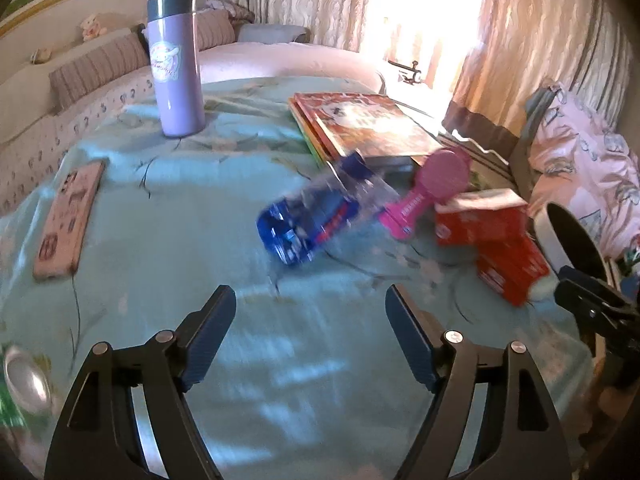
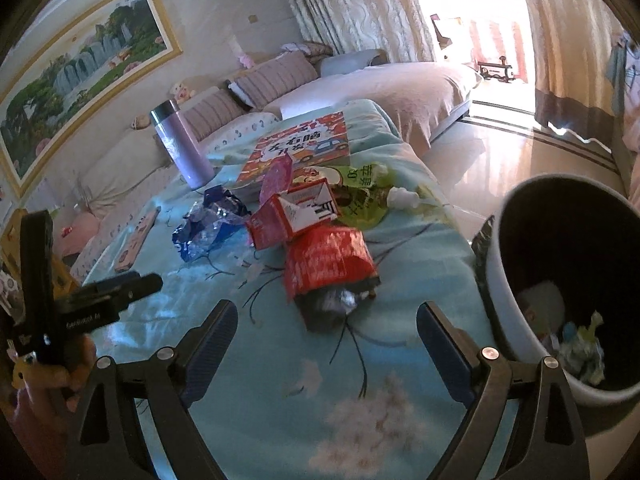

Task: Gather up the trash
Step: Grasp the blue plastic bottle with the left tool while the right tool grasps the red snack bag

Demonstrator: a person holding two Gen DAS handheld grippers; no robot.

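My left claw [image 1: 310,296] gapes wide, empty; crushed bottle [image 1: 320,216] just ahead. Right claw [image 2: 326,316] wide too, red bag [image 2: 328,260] just ahead, bin [image 2: 516,280] to its right.

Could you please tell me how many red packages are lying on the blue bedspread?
2: a red carton beside the crushed blue bottle, and a red snack bag just in front of it, nearer the bin. Others may be hidden underneath.

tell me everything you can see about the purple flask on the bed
The purple flask is a tall, smooth lilac cylinder, seemingly metal or plastic, with a darker grey-blue screw cap and a round cartoon sticker on its side. It stands upright and closed on the teal floral blanket, left of the stacked books, apart from them, with nothing else touching it.
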